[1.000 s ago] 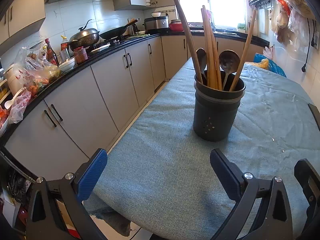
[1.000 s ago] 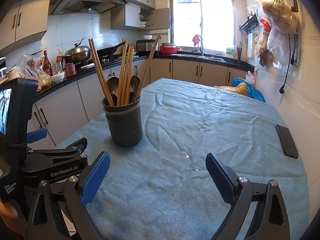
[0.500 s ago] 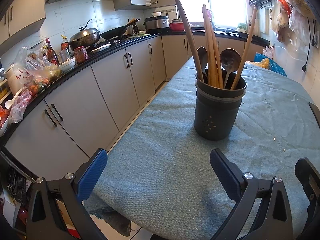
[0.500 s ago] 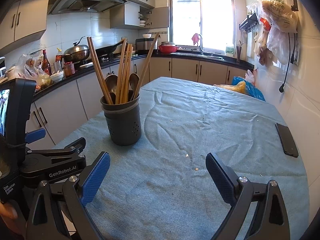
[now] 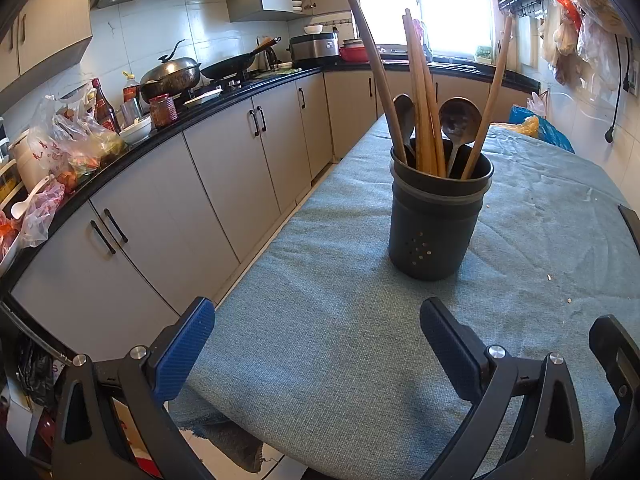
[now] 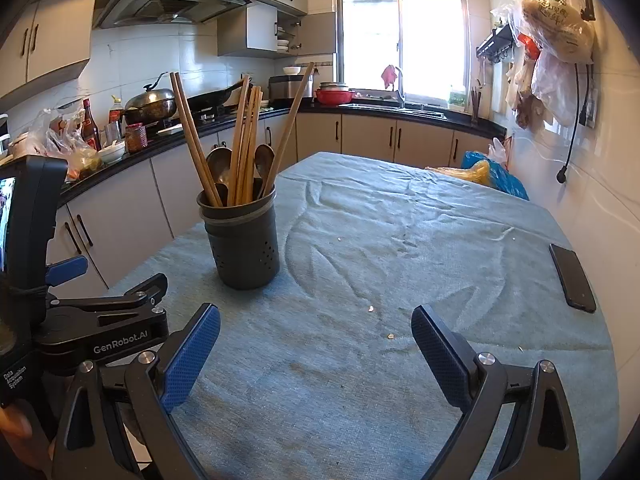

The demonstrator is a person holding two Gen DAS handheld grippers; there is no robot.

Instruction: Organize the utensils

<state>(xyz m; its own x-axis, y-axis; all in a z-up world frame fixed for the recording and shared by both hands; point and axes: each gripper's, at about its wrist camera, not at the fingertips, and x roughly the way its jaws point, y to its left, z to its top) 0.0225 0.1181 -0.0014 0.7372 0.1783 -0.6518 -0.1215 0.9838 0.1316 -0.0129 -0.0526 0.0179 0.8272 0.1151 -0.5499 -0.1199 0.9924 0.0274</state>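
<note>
Dark grey round utensil holder (image 5: 438,224) stands upright on the blue-grey tablecloth (image 5: 340,340), small drain holes low on its wall, lighter band under the rim. Inside: long wooden chopsticks (image 5: 422,96), a bunch in the middle near upright, one leaning left, one leaning right. Two dark spoons (image 5: 460,118) stand bowl-up among them, handles down in the holder. All utensils sit inside the holder.

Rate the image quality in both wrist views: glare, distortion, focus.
Left wrist view: the window is blown out white behind the chopsticks; the utensil holder is sharp; the counter line bows from fisheye. Right wrist view: milder window glare, the tablecloth evenly lit with wrinkles crisp, dark vignette in the corners.
</note>
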